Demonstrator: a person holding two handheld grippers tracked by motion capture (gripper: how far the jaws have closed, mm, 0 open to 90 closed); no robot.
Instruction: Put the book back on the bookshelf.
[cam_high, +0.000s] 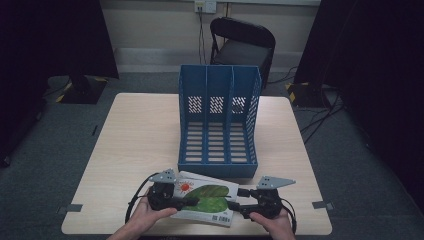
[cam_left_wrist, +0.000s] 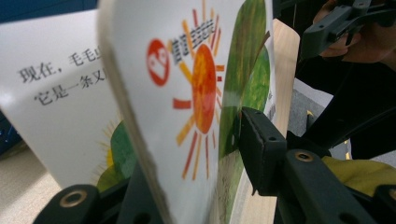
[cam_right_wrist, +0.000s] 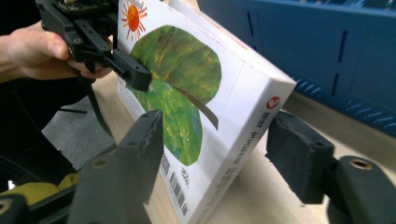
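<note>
A picture book (cam_high: 207, 200) with a green leaf and an orange sun on its white cover lies near the table's front edge. My left gripper (cam_high: 192, 202) is shut on the book's left edge, one pad (cam_left_wrist: 261, 149) pressed on the cover (cam_left_wrist: 201, 84). The right gripper view shows the book (cam_right_wrist: 187, 70) tilted up, its lower corner near the tabletop, and the left gripper (cam_right_wrist: 133, 70) clamped on its far edge. My right gripper (cam_right_wrist: 217, 144) straddles the spine end, open, with a gap between its right pad (cam_right_wrist: 299, 154) and the spine. From above, the right gripper (cam_high: 236, 198) sits at the book's right end.
A blue three-slot file rack (cam_high: 218, 120) stands open-fronted on the wooden table (cam_high: 140, 130) just behind the book, close to both grippers. A black folding chair (cam_high: 242, 42) stands beyond the table. A hand holds each gripper at the front edge.
</note>
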